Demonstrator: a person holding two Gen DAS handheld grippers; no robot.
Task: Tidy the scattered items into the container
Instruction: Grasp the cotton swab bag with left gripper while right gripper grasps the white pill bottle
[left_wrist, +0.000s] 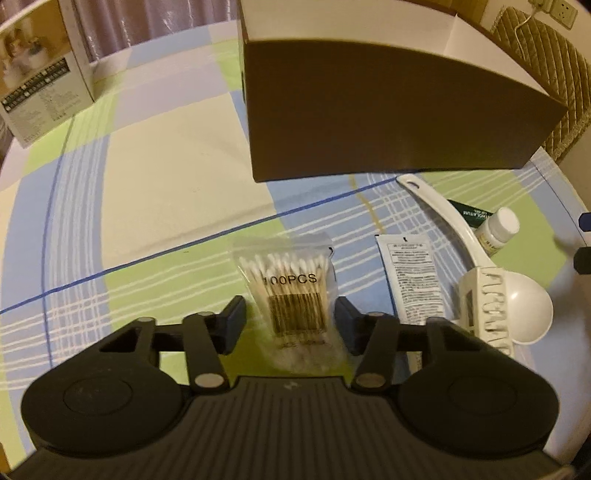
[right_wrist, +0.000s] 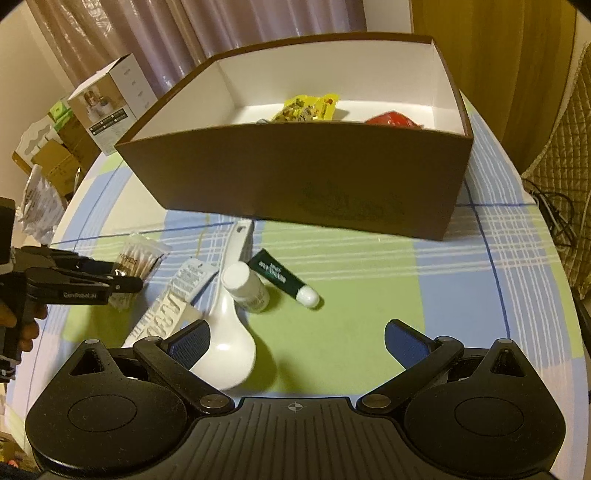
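The big brown box (right_wrist: 295, 177) sits at the far side of the tabletop (right_wrist: 351, 332), snack packs half hidden inside. The right gripper (right_wrist: 295, 339) has wide jaws holding nothing, near the white spoon (right_wrist: 225, 350). The left gripper (left_wrist: 290, 317) has narrow jaws around the cotton swab bag (left_wrist: 291, 295); I cannot tell if they squeeze it.

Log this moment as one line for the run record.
left hand-held gripper: straddling cotton swab bag, contact unclear | right hand-held gripper: open, empty, above tablecloth | brown box: snack packets inside | spoon: on table
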